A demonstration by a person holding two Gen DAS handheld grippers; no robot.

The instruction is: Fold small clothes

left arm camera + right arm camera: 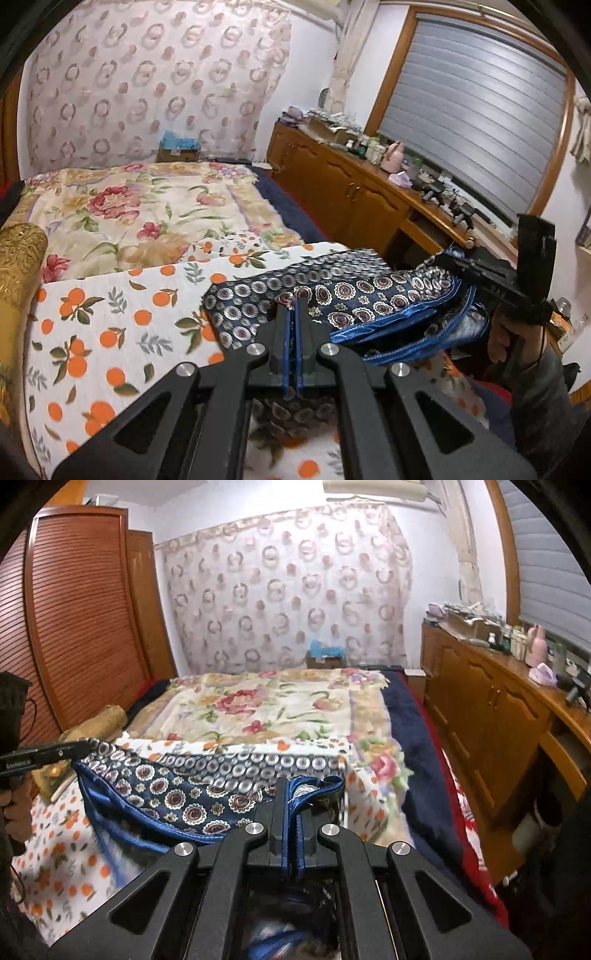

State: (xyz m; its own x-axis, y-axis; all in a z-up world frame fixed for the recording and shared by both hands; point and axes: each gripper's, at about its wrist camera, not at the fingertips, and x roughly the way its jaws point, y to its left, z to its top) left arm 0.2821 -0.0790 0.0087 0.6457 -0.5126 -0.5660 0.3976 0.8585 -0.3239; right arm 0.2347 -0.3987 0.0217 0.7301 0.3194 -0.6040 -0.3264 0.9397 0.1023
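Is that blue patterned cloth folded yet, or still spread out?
Partly folded: the blue patterned cloth hangs doubled between left tongs and right tongs, its far part on the bed.

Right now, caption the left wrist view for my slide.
Left tool and right tool both pinch a navy medallion-print satin garment.

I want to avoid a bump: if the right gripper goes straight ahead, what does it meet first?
Probably the patterned cloth that the right gripper already pinches, then the bed behind; depth is unclear.

Both my wrist cameras look forward along their tools, close over the bed [122,206], sharing the curtain [288,587] beyond.
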